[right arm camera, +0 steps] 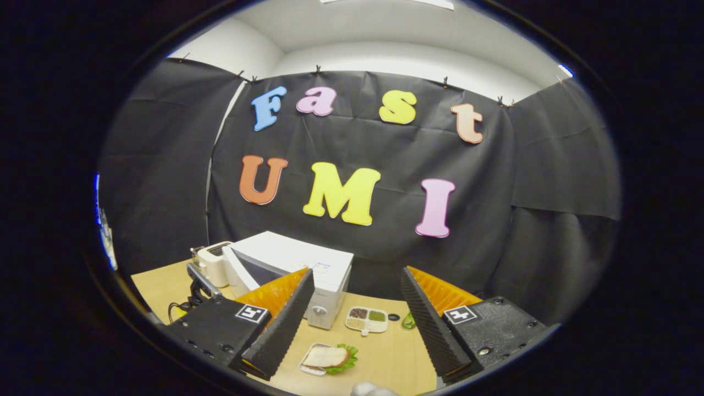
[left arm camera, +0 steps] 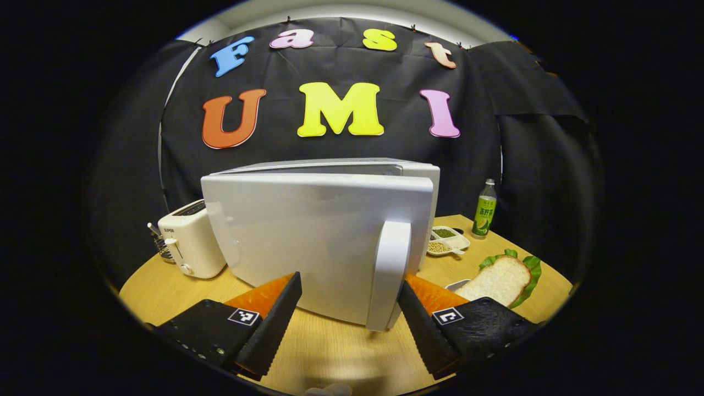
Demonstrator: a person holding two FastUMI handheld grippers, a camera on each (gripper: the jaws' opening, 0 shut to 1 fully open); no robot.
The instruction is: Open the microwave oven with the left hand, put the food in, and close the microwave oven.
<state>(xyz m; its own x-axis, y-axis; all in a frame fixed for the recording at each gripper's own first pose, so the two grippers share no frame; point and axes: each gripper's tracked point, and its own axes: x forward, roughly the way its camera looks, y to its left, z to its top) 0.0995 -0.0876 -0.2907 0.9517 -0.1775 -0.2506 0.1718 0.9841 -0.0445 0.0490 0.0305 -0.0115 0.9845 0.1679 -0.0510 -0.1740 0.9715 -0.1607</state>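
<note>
Right now, in the left gripper view, my left gripper (left arm camera: 350, 324) sits low-centre w/ its fingers (left arm camera: 272, 324) spread wide apart, clamped on nothing. Between them, mid-frame, stands the microwave door (left arm camera: 308, 242), swung partly out from the microwave oven (left arm camera: 352, 168); its white vertical door handle (left arm camera: 388, 275) hangs just inside my right-hand finger, can't tell if it touches. Left of the oven is a white toaster (left arm camera: 190, 239). At right on the wooden worktop (left arm camera: 330, 352): a divided dish (left arm camera: 448, 241) of beans/seeds, a green bottle (left arm camera: 484, 209) behind it, and the food, a bread slice (left arm camera: 498, 280) on lettuce on a small plate, at lower right, well apart from the oven opening. In the right gripper view, my right gripper (right arm camera: 357, 324) hangs higher and farther back, fingers (right arm camera: 280, 324) also wide apart, nothing in them. The sandwich plate (right arm camera: 328, 358) lies at bottom centre betw. the fingertips but below on the worktop, untouched. Oven w/ door ajar is at mid-left, the other gripper's body (right arm camera: 199, 283) near its front, toaster behind at far left.
</note>
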